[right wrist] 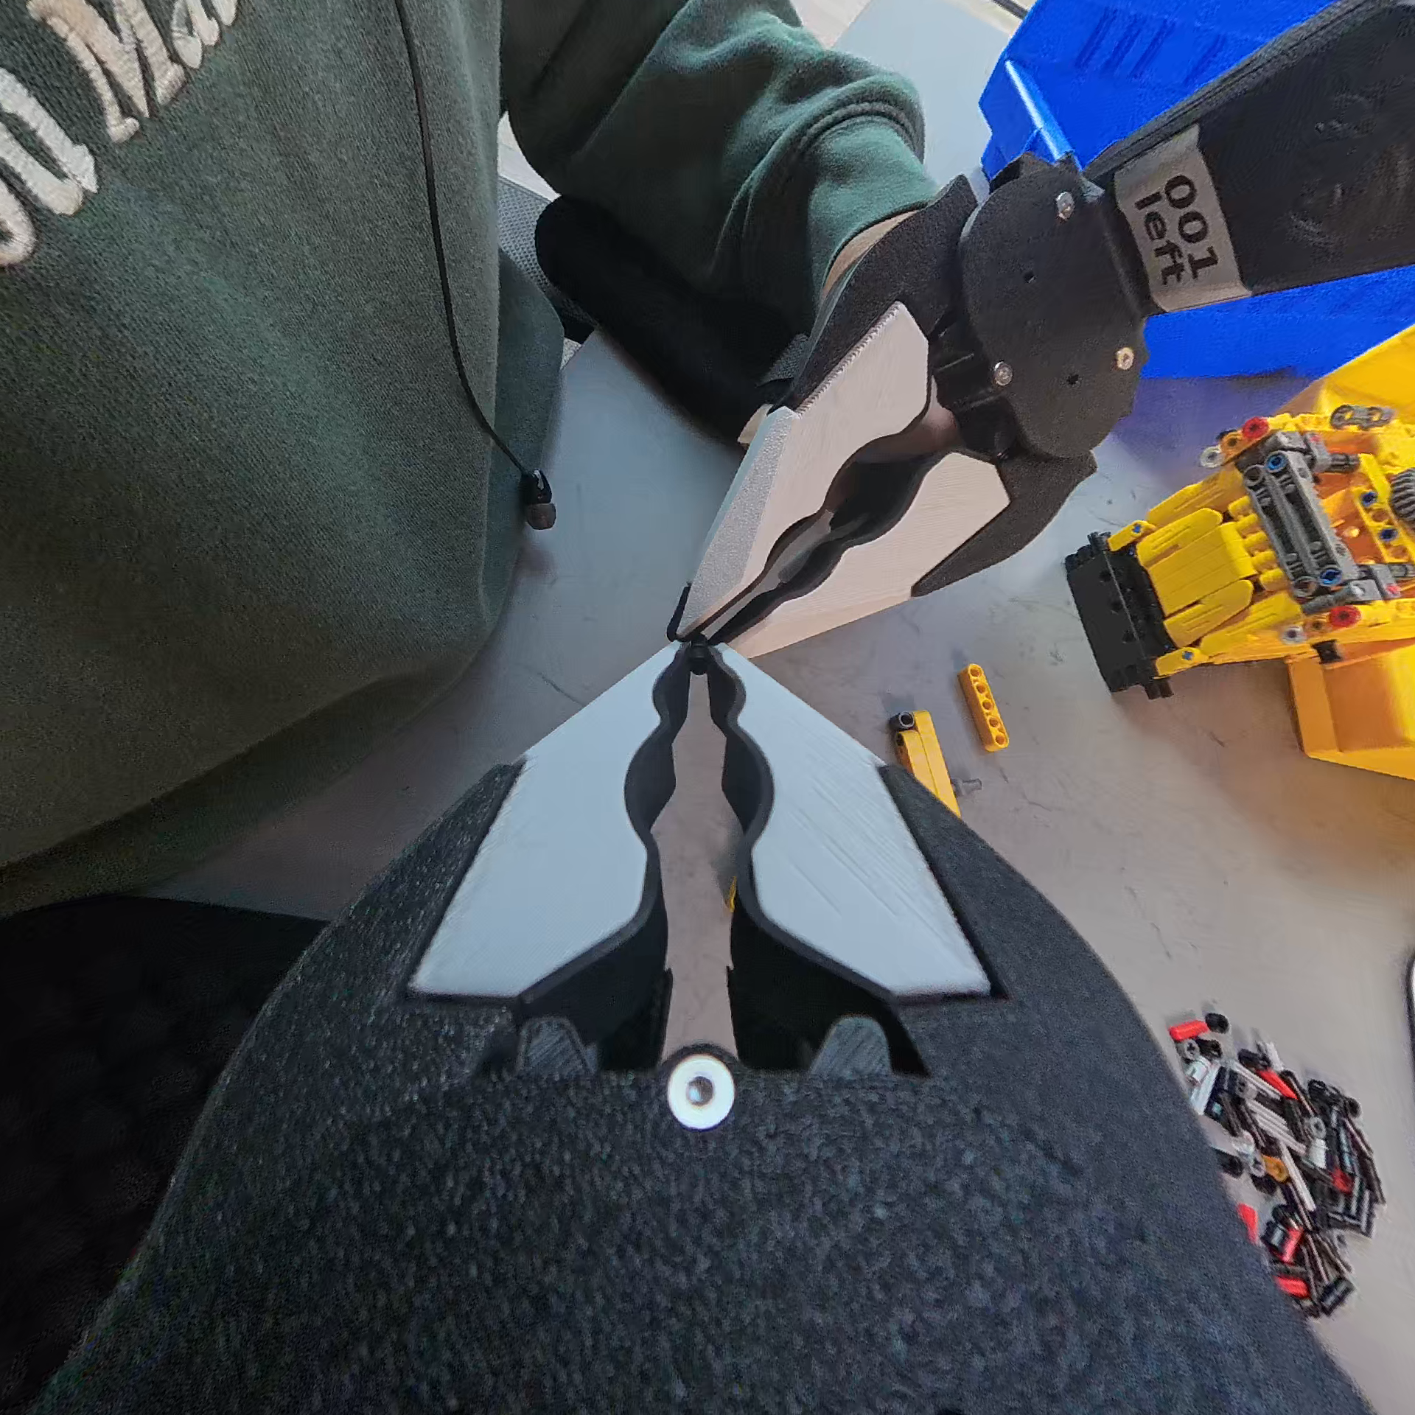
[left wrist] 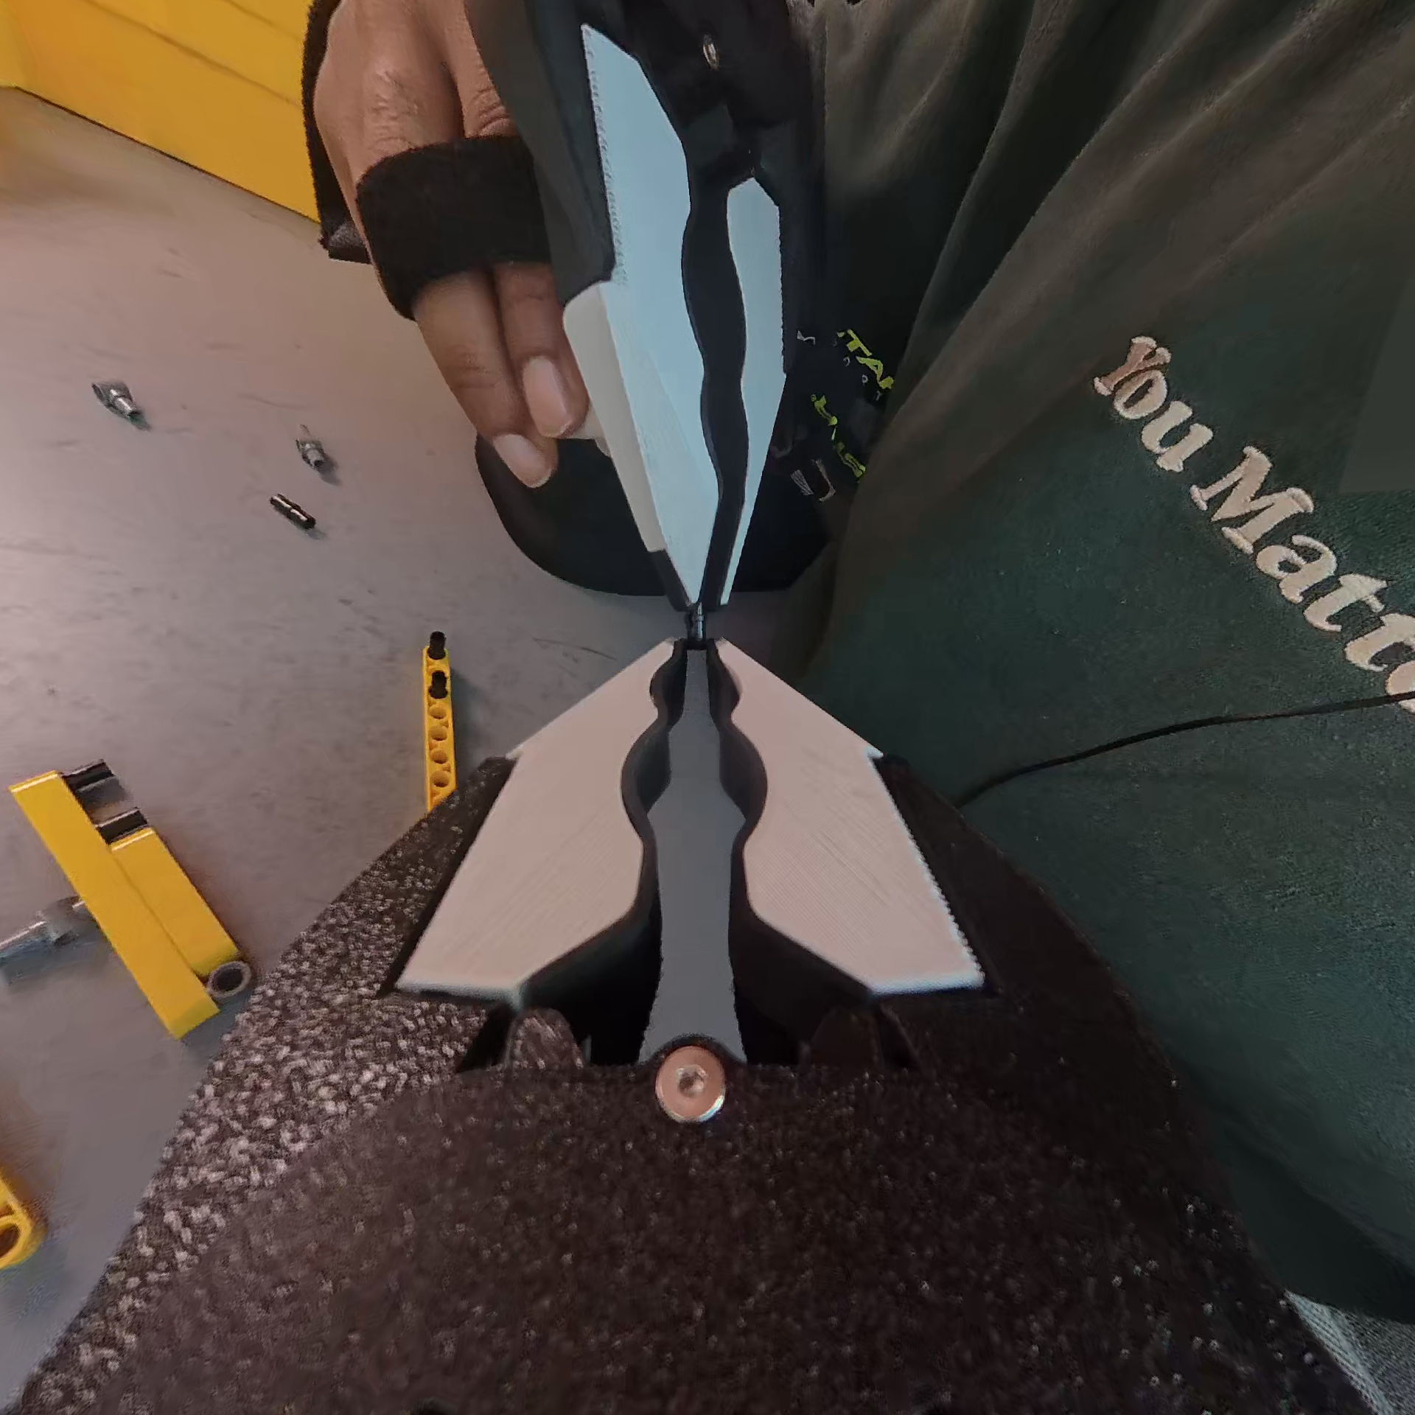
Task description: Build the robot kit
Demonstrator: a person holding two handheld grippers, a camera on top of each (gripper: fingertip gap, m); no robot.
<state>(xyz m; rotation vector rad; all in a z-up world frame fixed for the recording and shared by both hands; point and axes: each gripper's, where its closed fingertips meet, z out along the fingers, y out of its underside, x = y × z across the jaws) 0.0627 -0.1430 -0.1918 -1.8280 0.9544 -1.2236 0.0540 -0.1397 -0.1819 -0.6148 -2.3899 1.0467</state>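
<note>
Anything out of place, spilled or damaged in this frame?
Nothing looks damaged. Both tools meet tip to tip on one tiny black pin: left tool, right tool. Loose parts lie scattered on the grey table: small pins, yellow beams and a heap of small pieces beside the yellow model vehicle.

Bright, even daylight; soft shadows; strong fisheye bending at edges; slight blur near rims.

Grey table (right wrist: pixel 1072 880), yellow beams (left wrist: pixel 115 880), pins (left wrist: pixel 292 511), brick vehicle (right wrist: pixel 1263 551), blue bin (right wrist: pixel 1263 337)
</note>
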